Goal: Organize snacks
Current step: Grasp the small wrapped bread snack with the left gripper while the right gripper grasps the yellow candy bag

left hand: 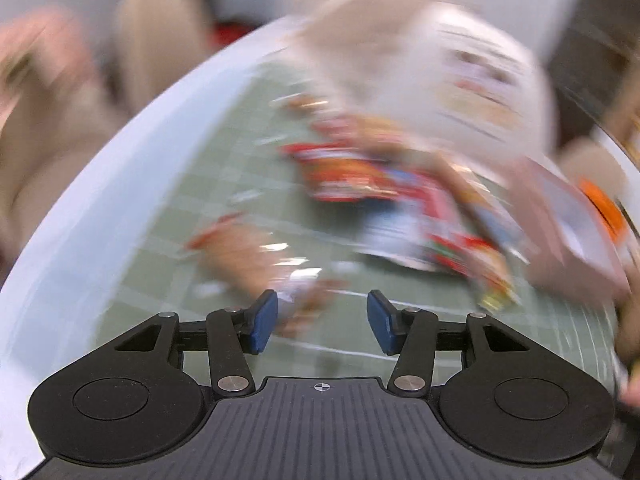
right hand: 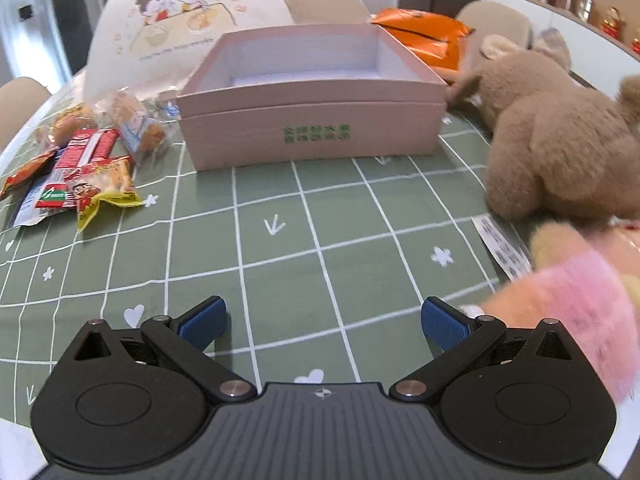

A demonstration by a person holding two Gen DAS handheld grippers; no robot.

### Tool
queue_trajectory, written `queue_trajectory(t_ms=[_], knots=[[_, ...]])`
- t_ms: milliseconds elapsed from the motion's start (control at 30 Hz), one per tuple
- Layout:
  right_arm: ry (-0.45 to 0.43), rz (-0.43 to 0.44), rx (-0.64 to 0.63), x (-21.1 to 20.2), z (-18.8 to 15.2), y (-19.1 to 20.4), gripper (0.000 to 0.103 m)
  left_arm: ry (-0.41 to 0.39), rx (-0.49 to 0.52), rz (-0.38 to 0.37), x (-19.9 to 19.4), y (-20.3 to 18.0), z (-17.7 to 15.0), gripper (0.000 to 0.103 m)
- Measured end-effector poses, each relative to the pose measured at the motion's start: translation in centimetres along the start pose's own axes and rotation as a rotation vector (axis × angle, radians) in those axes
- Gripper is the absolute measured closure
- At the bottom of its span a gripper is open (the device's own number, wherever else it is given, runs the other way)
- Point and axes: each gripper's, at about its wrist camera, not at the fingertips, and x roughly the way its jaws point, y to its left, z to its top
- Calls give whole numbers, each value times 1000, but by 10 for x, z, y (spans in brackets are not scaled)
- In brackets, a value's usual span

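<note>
The left wrist view is smeared by motion blur. My left gripper (left hand: 322,320) is open over the green checked cloth (left hand: 192,184), and a blurred tan snack packet (left hand: 248,256) lies just ahead of its left pad, not pinched. A heap of red and orange snack packets (left hand: 380,184) lies further ahead. In the right wrist view my right gripper (right hand: 324,320) is open above bare cloth with nothing between its pads. An open, empty pink box (right hand: 312,120) stands ahead of it. Several snack packets (right hand: 92,168) lie to the box's left.
The box's lid (right hand: 180,20), printed with cartoon children, leans behind the box. An orange bag (right hand: 420,32) sits at the back right. A brown plush toy (right hand: 560,140) and a pink plush (right hand: 580,312) crowd the right side. A paper slip (right hand: 500,248) lies beside them.
</note>
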Motion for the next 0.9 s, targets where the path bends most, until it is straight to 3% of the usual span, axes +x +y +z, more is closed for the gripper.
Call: queue_trajectory(t_ms=[100, 200, 300, 400, 433, 500, 633, 800, 900], knots=[[19, 4, -10, 1, 4, 4, 0, 36, -126, 1, 10, 30, 18, 49], [34, 27, -43, 1, 6, 13, 0, 40, -130, -2, 26, 32, 34, 49], [55, 84, -134, -4, 11, 33, 4, 79, -85, 25, 47, 23, 42, 49], [2, 157, -205, -16, 21, 55, 7, 66, 37, 47, 58, 9, 44, 49], [-23, 180, -227, -20, 26, 61, 7, 75, 92, 48, 60, 3, 42, 54], [-76, 229, -277, -23, 39, 80, 7, 78, 158, 20, 56, -7, 34, 63], [-111, 274, -363, -4, 64, 113, 7, 142, 257, -62, 27, -26, -2, 63], [-39, 313, -389, 36, 80, 142, 10, 202, 309, -153, -11, -51, -37, 64], [25, 338, -360, 51, 84, 146, 21, 195, 343, -182, -27, -67, -44, 64]])
